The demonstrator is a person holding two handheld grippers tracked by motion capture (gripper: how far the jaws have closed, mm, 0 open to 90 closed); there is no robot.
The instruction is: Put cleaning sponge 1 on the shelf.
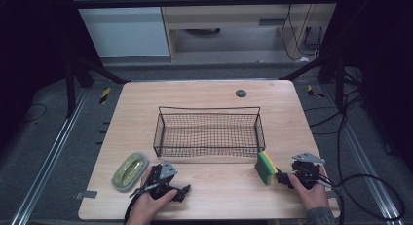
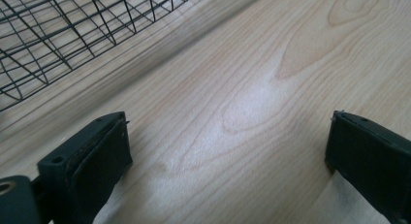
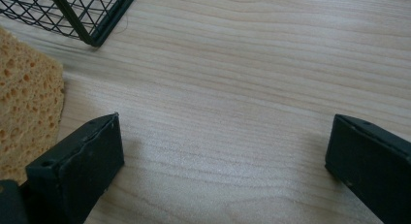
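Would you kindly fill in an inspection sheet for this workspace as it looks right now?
Surface: light wooden table, round dark cap near the far edge.
Job's things: green-and-yellow sponge standing on edge beside the right tool; green soap dish beside the left tool; empty black wire basket mid-table.
Clutter: nothing seen.
Grippers: left tool open, holding nothing; right tool open, holding nothing.
Cables: black cable looping off the right tool.
Surroundings: dark floor, metal rails, cabinet behind.

light: bright on table [image 1: 209, 96], dark surround | glare: soft sheen | focus: near edges soft
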